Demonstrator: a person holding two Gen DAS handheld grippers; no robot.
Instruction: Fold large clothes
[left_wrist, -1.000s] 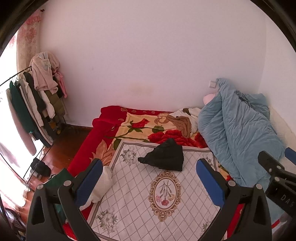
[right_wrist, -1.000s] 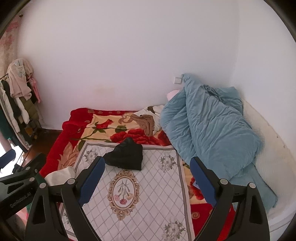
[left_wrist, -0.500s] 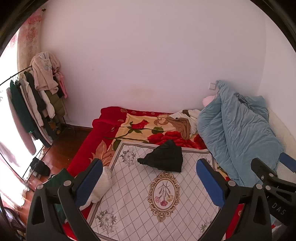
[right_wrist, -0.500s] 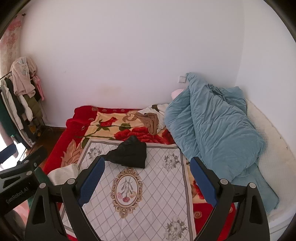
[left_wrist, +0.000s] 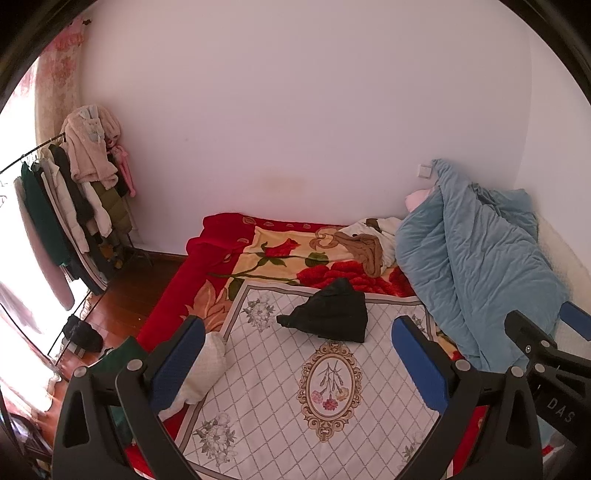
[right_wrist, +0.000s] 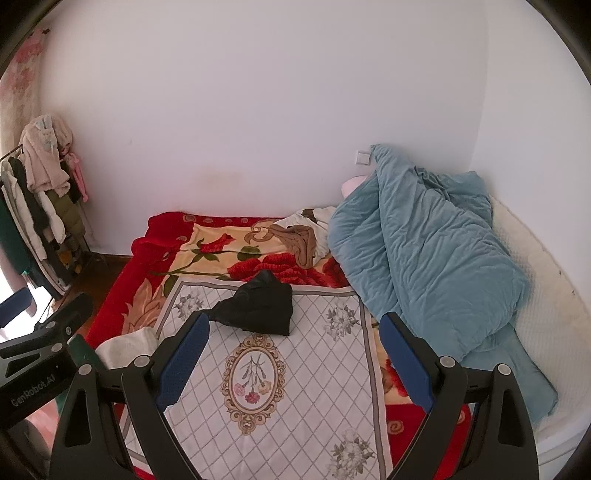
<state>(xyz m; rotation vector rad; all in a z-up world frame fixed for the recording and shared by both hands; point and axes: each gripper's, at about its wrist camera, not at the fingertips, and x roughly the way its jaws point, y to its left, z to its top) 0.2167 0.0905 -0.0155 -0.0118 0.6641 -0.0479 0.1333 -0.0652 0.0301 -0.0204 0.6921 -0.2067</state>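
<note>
A crumpled black garment (left_wrist: 328, 314) lies on the white diamond-patterned cloth (left_wrist: 280, 391) spread on the bed; it also shows in the right wrist view (right_wrist: 258, 308). A brown garment (left_wrist: 364, 249) and a white one lie further back near the wall. My left gripper (left_wrist: 297, 356) is open and empty, held above the near part of the cloth, short of the black garment. My right gripper (right_wrist: 293, 352) is open and empty, also above the cloth, just in front of the black garment.
A blue quilt (left_wrist: 476, 273) is heaped on the right of the bed. A red rose blanket (left_wrist: 280, 254) covers the mattress. A clothes rack (left_wrist: 66, 206) with hanging coats stands at the left on the wooden floor. A white folded item (left_wrist: 207, 365) lies at the bed's left edge.
Both grippers have drifted slightly; the view has shifted a little and the bed looks a bit further off. Both stay open. The black garment has not moved.
</note>
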